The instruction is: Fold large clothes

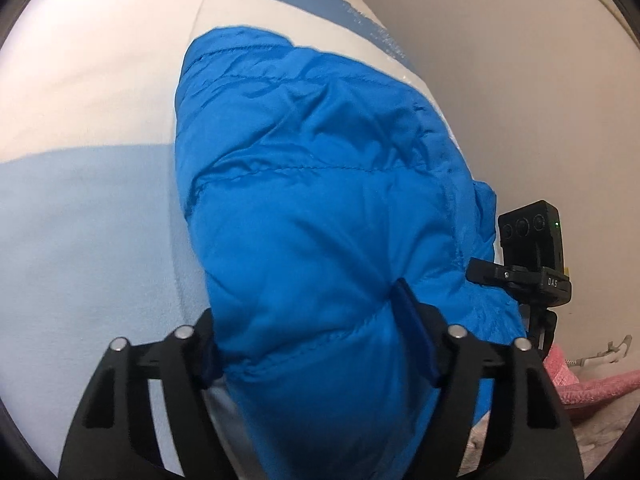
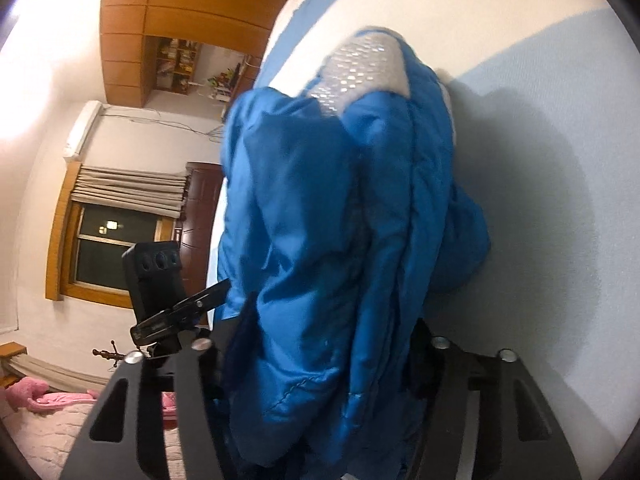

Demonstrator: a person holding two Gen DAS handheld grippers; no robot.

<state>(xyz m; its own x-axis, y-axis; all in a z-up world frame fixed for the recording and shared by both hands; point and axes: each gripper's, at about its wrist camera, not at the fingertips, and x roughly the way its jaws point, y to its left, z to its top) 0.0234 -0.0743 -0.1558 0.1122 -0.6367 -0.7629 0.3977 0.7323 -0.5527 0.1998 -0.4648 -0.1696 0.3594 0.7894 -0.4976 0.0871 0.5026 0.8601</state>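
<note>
A bright blue quilted puffer jacket lies bunched on a white and pale blue striped sheet. My left gripper is shut on a thick fold of the jacket at its near end. My right gripper is shut on another bunch of the jacket, which hangs from the fingers; a silvery lining patch shows at its far end. The other gripper's black body shows at the right of the left wrist view and at the left of the right wrist view.
The sheet's right edge runs beside a plain wall. A pink blanket lies lower right. The right wrist view shows a window with a curtain, a wooden wardrobe, a dark door and pink bedding.
</note>
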